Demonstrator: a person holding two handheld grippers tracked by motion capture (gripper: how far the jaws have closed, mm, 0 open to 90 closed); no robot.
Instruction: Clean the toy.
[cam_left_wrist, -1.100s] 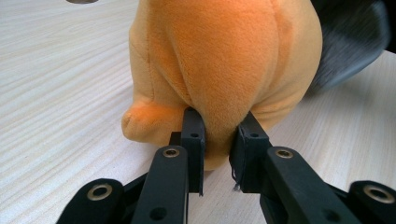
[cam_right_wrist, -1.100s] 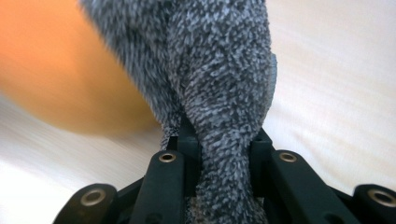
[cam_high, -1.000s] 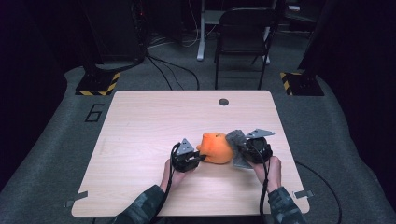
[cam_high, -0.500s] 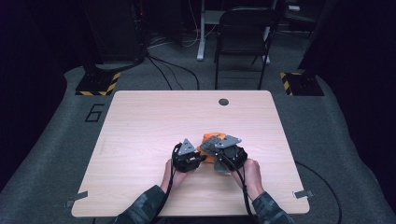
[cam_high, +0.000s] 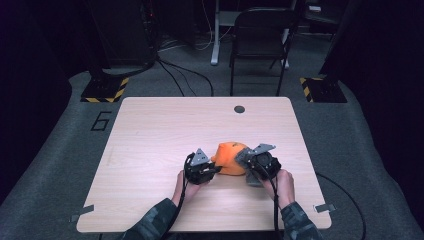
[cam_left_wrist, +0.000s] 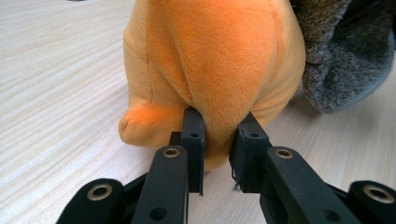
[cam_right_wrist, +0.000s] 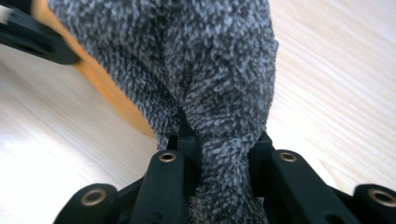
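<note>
Orange plush toy (cam_left_wrist: 219, 60) pinched by left fingers (cam_left_wrist: 193, 135), fuzzy grey part (cam_right_wrist: 210, 84) clamped by right fingers (cam_right_wrist: 183, 140).

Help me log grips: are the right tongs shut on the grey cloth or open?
Shut on it. In the right gripper view the right tongs pinch a bunched fold of the grey cloth between both jaws.

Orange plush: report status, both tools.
Left tool shut on orange plush. Right tool shut on grey fuzzy cloth. Table around them bare.
</note>
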